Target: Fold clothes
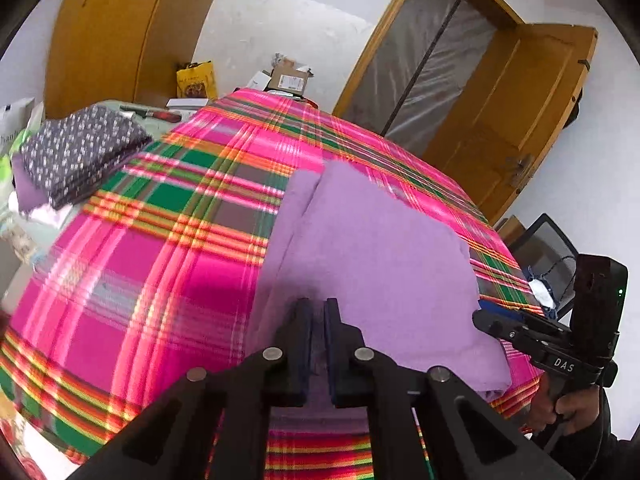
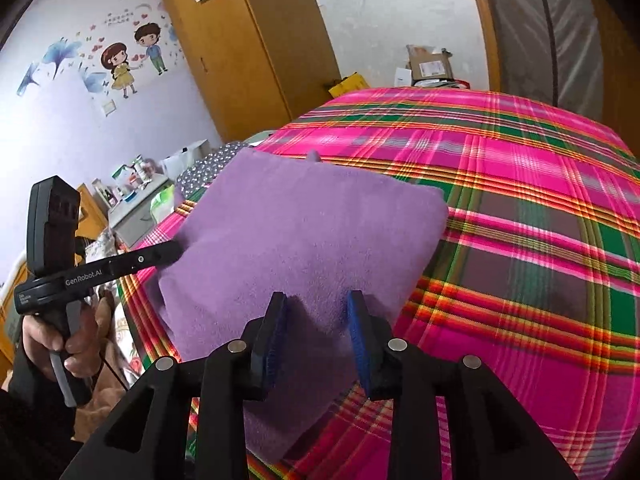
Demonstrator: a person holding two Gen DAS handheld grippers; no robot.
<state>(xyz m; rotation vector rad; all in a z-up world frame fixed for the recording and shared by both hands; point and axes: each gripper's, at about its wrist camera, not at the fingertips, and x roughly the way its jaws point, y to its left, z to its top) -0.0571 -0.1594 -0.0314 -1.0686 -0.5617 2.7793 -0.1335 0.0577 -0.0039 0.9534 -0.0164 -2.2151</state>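
Observation:
A folded purple garment point(image 1: 380, 248) point(image 2: 304, 232) lies on the pink plaid bedcover point(image 1: 160, 260) point(image 2: 520, 240), near its front edge. My left gripper point(image 1: 318, 304) has its jaws almost together, pinching a thin fold at the garment's near left edge. The right wrist view shows the left gripper point(image 2: 174, 250) with its tip at that same edge. My right gripper point(image 2: 318, 300) stands open, its blue-padded fingers astride the garment's near right part without pressing it. In the left wrist view the right gripper point(image 1: 480, 314) sits at the garment's right edge.
A stack of folded clothes topped by dark dotted fabric point(image 1: 80, 156) lies at the bed's far left. Boxes point(image 1: 288, 76) stand beyond the bed's far end. A wooden wardrobe point(image 1: 112, 32), a door point(image 1: 512, 120) and a mesh chair point(image 1: 548, 248) surround the bed.

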